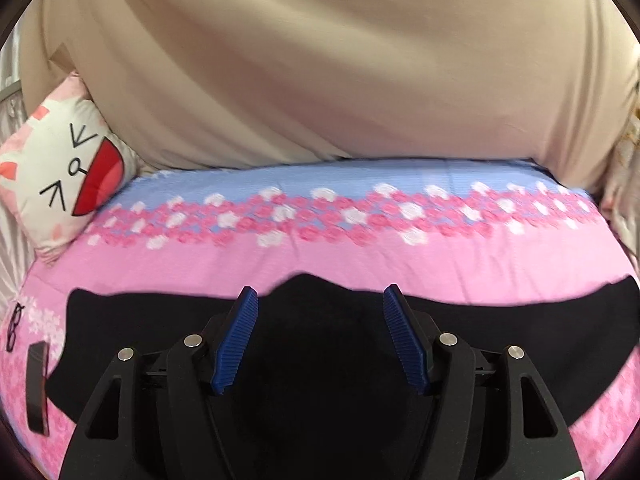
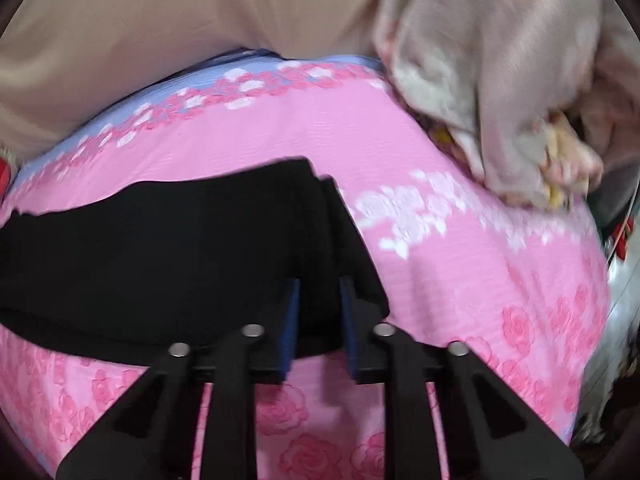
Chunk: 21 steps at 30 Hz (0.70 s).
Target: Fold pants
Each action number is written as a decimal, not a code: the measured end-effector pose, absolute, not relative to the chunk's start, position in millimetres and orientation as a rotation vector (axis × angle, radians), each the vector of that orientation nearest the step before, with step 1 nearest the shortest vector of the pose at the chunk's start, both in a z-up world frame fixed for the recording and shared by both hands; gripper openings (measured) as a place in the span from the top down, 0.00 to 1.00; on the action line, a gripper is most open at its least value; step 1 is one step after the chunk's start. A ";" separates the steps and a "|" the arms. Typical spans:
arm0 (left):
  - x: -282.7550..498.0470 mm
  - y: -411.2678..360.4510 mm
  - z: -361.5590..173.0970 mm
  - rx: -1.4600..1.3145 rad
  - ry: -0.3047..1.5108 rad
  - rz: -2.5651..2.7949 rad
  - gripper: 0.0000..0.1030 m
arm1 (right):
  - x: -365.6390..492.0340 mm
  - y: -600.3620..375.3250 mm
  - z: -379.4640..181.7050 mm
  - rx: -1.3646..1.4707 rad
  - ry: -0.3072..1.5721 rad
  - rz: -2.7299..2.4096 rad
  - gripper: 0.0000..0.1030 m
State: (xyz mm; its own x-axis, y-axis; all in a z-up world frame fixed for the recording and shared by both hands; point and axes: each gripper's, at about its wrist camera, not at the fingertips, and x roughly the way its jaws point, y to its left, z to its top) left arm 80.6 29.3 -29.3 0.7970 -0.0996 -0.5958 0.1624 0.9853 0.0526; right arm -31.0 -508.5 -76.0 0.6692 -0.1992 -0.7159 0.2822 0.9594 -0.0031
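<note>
Left wrist view: left tongs (image 1: pixel 320 308) spread wide, empty, above middle of black pants (image 1: pixel 160 320) lying on bed (image 1: pixel 360 256), long axis crosswise. Right tongs (image 2: pixel 320 300) narrow, straddling pants end (image 2: pixel 352 264) nearest bed's right edge; grip unconfirmed. Nearer arm: right. No legible writing.

The left tongs (image 1: pixel 320 300) stand wide open, the blue ribbed pads (image 1: pixel 236 340) splayed outward and gripping nothing. The right tongs (image 2: pixel 319 292) are narrowed to a slim gap, their blue pads (image 2: pixel 291 328) nearly parallel; whether they pinch anything cannot be told.
</note>
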 end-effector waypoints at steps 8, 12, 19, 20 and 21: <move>58.3 44.5 -51.0 0.215 0.657 -0.064 0.25 | -45.0 -543.9 -77.3 0.148 0.860 -0.282 0.84; 63.7 82.7 -68.7 0.188 0.720 0.057 0.25 | -62.5 -536.5 -70.0 0.172 0.774 -0.313 0.81; 71.0 160.5 -59.3 0.132 0.688 0.221 0.25 | -76.8 -493.4 -15.3 0.107 0.647 -0.320 0.79; 79.9 163.2 -63.4 0.145 0.693 0.227 0.25 | -68.4 -473.4 -10.8 0.086 0.644 -0.274 0.79; 94.4 167.5 -71.5 0.163 0.711 0.246 0.25 | -59.8 -454.7 -9.6 0.066 0.642 -0.238 0.79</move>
State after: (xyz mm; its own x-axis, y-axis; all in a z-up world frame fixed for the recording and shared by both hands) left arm 94.4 167.5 -71.5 0.7308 0.2774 -0.6237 -0.1673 0.9586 0.2303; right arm -59.8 -454.7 -9.6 0.7744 -0.1994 -0.6004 0.2399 0.9707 -0.0130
